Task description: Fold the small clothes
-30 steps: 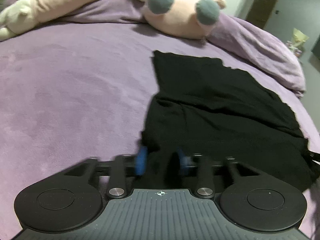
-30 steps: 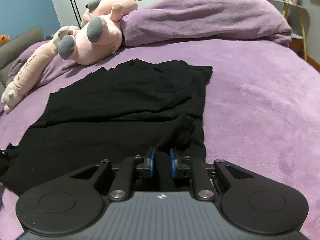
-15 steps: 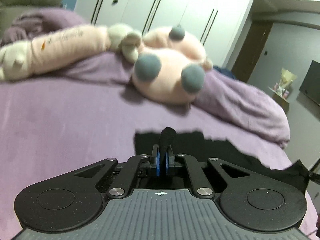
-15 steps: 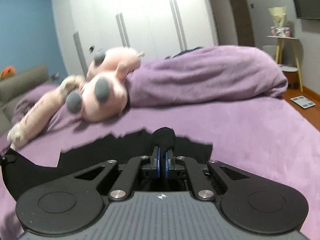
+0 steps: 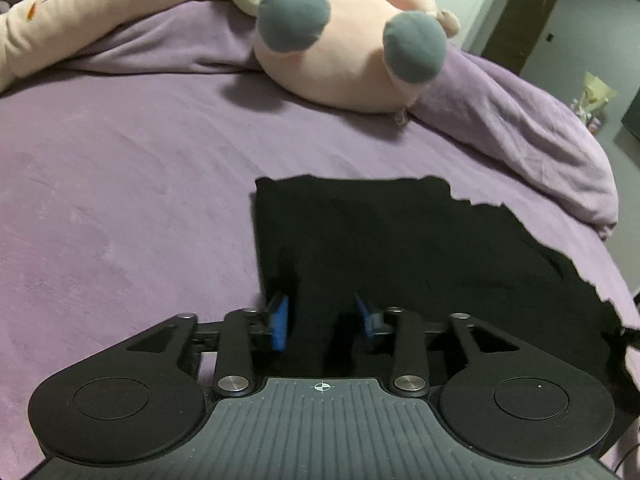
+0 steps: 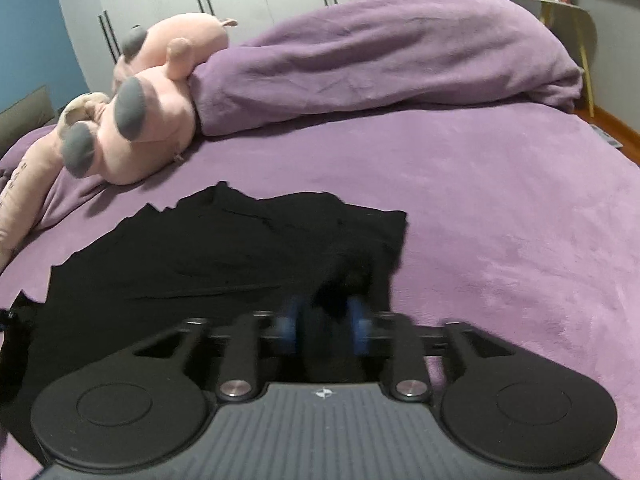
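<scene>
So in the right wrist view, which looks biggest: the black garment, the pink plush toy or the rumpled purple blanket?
Largest to smallest, as they appear:
1. Rumpled purple blanket
2. Black garment, close to the blanket; it lies nearer the camera and partly behind the hand-held gripper, so this order is unsure
3. Pink plush toy

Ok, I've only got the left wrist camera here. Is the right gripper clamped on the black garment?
Observer: No. The right gripper is open, with its blurred blue pads on either side of a raised bunch of the black garment.
Operator: Does the cloth run on past that gripper?
Observer: Barely. Its edge ends just to the right of the gripper, and beyond that is bare purple blanket.
</scene>
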A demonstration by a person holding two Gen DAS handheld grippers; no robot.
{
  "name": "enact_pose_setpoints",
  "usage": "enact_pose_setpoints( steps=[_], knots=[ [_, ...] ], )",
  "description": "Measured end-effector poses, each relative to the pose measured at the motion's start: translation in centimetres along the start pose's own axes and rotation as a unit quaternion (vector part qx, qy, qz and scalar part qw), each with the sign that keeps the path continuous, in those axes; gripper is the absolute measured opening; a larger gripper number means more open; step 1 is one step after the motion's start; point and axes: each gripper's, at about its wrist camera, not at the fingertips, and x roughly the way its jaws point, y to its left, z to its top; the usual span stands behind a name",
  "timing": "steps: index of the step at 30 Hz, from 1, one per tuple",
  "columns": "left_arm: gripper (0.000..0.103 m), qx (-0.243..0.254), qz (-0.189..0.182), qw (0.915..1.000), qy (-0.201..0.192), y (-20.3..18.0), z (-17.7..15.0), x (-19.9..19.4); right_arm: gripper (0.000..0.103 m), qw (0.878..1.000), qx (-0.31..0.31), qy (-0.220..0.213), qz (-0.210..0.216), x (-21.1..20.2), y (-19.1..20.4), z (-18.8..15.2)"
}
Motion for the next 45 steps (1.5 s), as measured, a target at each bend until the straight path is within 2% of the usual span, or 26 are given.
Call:
enact_pose_setpoints(
  steps=[5, 7, 8, 10, 13, 16, 18, 23, 26, 28, 30, 32, 34, 36, 37, 38, 39, 40, 41, 43, 45],
  knots=[
    [0.041, 0.024, 0.024, 0.9994, 0.010, -0.4, -0.2, 1.1, 0.036, 1.000, -0.002, -0.001, 0.011, 0.8, 0.2, 0.0],
    [0.024, 0.024, 0.032, 0.9991, 0.014, -0.4, -0.1, 1.4, 0.021, 1.000, -0.013, -0.001, -0.005, 0.8, 0.5, 0.0],
    [0.007, 0.022, 0.035, 0.9991, 0.014, -0.3, 0.0, 1.5, 0.014, 1.000, -0.015, -0.004, -0.008, 0.8, 0.5, -0.1],
    [0.007, 0.015, 0.044, 0.9989, 0.005, 0.0, 0.2, 1.1, 0.011, 1.000, -0.013, -0.011, -0.008, 0.4, 0.6, 0.0],
    [0.006, 0.017, 0.035, 0.9989, -0.027, -0.2, 1.4, -1.0, 0.010, 0.999, -0.033, -0.043, -0.004, -1.5, 1.5, 0.5],
    [0.007, 0.022, 0.019, 0.9969, -0.074, -0.9, 4.1, -3.4, 0.009, 0.995, -0.032, -0.091, 0.006, -3.5, 2.3, 2.0],
    [0.007, 0.022, 0.022, 0.9944, -0.101, -1.6, 6.1, -4.1, 0.006, 0.992, -0.026, -0.120, 0.000, -3.9, 2.9, 3.3],
    [0.007, 0.021, 0.058, 0.9888, -0.136, -3.3, 10.0, -1.9, 0.006, 0.988, -0.019, -0.148, -0.038, -1.2, 4.0, 7.1],
    [0.008, 0.020, 0.083, 0.9867, -0.138, -4.3, 10.7, 1.1, 0.006, 0.986, -0.033, -0.150, -0.069, 1.5, 4.6, 8.2],
    [0.015, 0.025, 0.110, 0.9849, -0.132, -4.6, 10.5, 3.1, 0.006, 0.985, -0.037, -0.148, -0.081, 3.2, 4.7, 8.5],
    [0.041, 0.015, 0.129, 0.9845, -0.118, -4.4, 9.3, 4.2, 0.012, 0.983, -0.037, -0.145, -0.104, 4.3, 4.7, 8.1],
    [0.047, 0.017, 0.127, 0.9845, -0.120, -4.5, 7.5, 4.5, 0.018, 0.981, -0.018, -0.150, -0.122, 4.5, 4.6, 7.4],
    [0.054, 0.031, 0.112, 0.9844, -0.132, -5.3, 5.7, 4.7, 0.018, 0.987, 0.016, -0.148, -0.064, 4.4, 5.0, 6.4],
    [0.063, 0.037, 0.084, 0.9869, -0.132, -6.6, 4.3, 5.5, 0.019, 0.992, 0.029, -0.120, 0.022, 5.1, 6.8, 5.2],
    [0.064, 0.043, 0.068, 0.9891, -0.124, -7.2, 3.8, 6.2, 0.020, 0.991, 0.034, -0.091, 0.090, 6.1, 8.3, 4.3],
    [0.065, 0.050, 0.057, 0.9910, -0.111, -8.0, 3.4, 7.1, 0.024, 0.985, 0.046, -0.062, 0.156, 7.1, 9.5, 3.4],
    [0.068, 0.056, 0.050, 0.9921, -0.101, -8.5, 3.1, 7.7, 0.027, 0.978, 0.055, -0.036, 0.200, 8.2, 10.6, 2.5],
    [0.069, 0.064, 0.054, 0.9918, -0.097, -8.9, 2.8, 8.3, 0.027, 0.973, 0.053, -0.009, 0.222, 9.4, 11.8, 1.6],
    [0.070, 0.070, 0.067, 0.9903, -0.099, -9.0, 2.4, 8.7, 0.027, 0.975, 0.040, 0.003, 0.218, 10.1, 12.5, 1.0],
    [0.070, 0.069, 0.082, 0.9894, -0.098, -8.3, 2.2, 9.3, 0.027, 0.979, 0.020, -0.010, 0.202, 10.5, 11.9, 0.6],
    [0.070, 0.043, 0.070, 0.9916, -0.100, -7.0, 2.4, 9.2, 0.027, 0.984, 0.046, -0.026, 0.172, 10.1, 9.1, 1.3]
  ],
)
